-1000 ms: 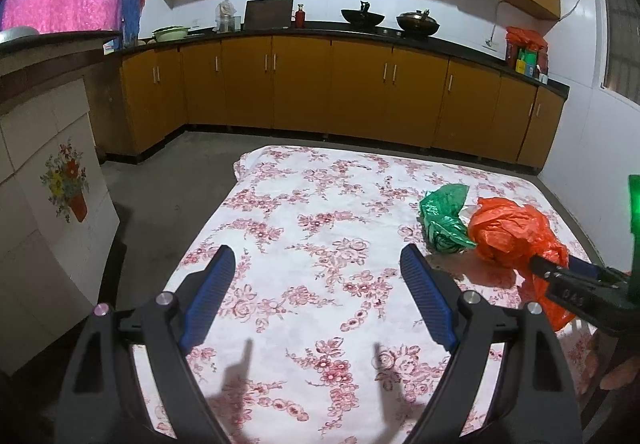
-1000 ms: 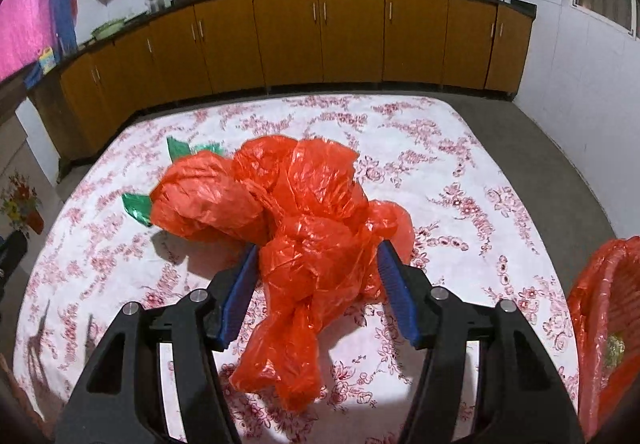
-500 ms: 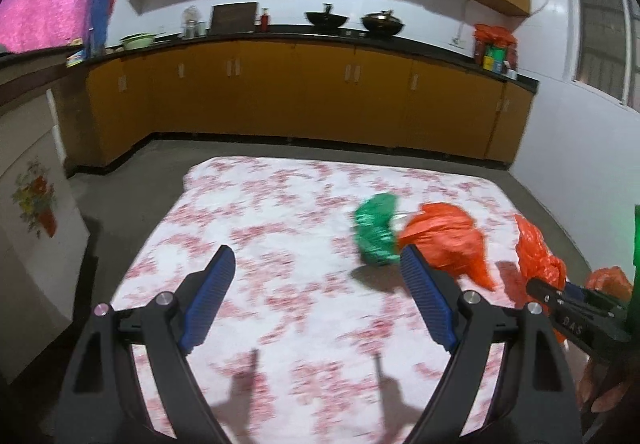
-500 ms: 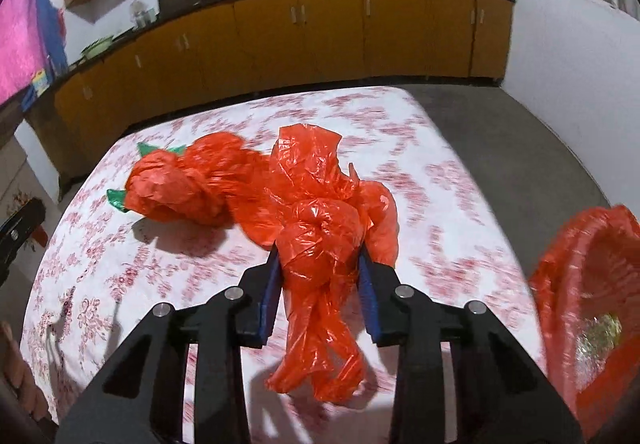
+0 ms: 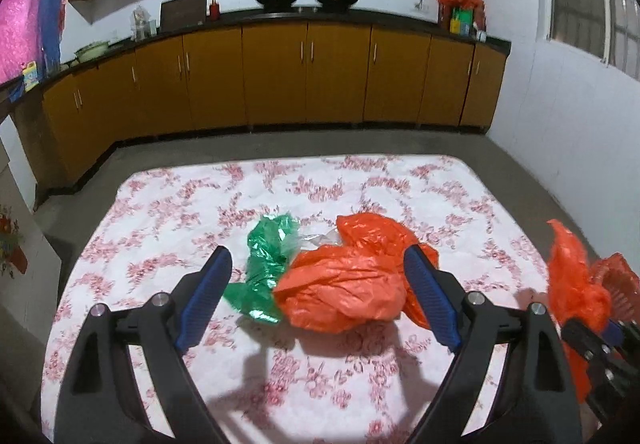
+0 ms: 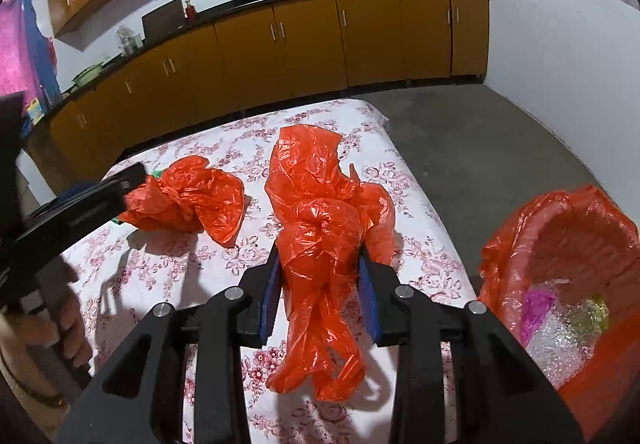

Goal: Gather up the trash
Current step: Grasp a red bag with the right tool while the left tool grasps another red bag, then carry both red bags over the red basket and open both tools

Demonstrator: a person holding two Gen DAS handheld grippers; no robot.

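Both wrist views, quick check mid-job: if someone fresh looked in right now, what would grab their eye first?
The right gripper is shut on a crumpled orange bag lifted above the floral tablecloth, with the orange-lined trash basket just to its right. In the left wrist view, the left gripper, fingers wide, frames a second orange bag lying against a green bag mid-table.

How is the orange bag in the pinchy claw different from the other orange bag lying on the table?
The held orange bag is pinched between the right gripper's pads, lifted, its tail dangling down. The loose orange bag lies crumpled on the flowered tablecloth, with nothing gripping it. The loose one touches a green bag; the held one does not. Both are thin, crinkly orange plastic.
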